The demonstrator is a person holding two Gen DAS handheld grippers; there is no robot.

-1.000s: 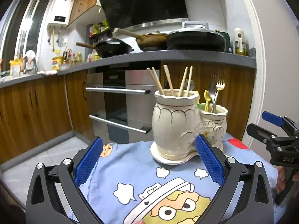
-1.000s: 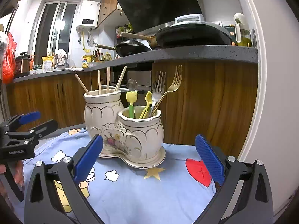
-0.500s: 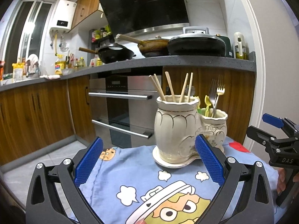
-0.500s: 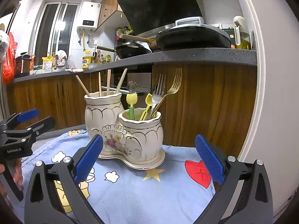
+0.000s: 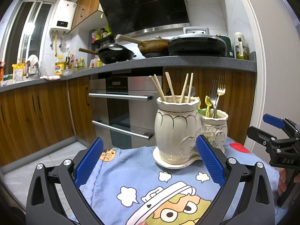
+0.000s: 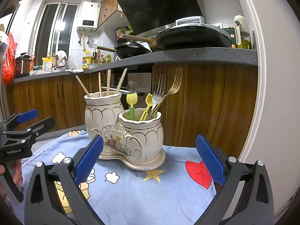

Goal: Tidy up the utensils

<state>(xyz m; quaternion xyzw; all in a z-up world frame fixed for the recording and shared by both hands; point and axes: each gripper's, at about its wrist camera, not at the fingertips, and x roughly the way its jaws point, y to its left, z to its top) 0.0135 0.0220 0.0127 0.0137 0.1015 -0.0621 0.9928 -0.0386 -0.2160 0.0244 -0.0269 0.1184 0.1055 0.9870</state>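
Observation:
A cream ceramic double holder stands on a small table under a blue cartoon cloth (image 5: 131, 178). Its tall jar (image 5: 176, 129) (image 6: 102, 116) holds several wooden chopsticks (image 5: 169, 87) (image 6: 108, 82). Its short jar (image 5: 215, 125) (image 6: 141, 133) holds two forks (image 6: 165, 91), a yellow spoon (image 6: 148, 101) and a yellow tulip-topped pick (image 6: 131, 100). My left gripper (image 5: 150, 161) is open and empty, just short of the holder. My right gripper (image 6: 150, 161) is open and empty too, facing the short jar.
Behind the table run wooden kitchen cabinets, a steel oven (image 5: 123, 108) and a grey counter (image 5: 187, 61) with pans. A white door frame (image 6: 262, 93) rises at the right. The cloth's front half (image 6: 131, 196) is bare.
Both views have dropped slightly lower, so the holder sits a little lower in the left wrist view. Both grippers stay open and empty.

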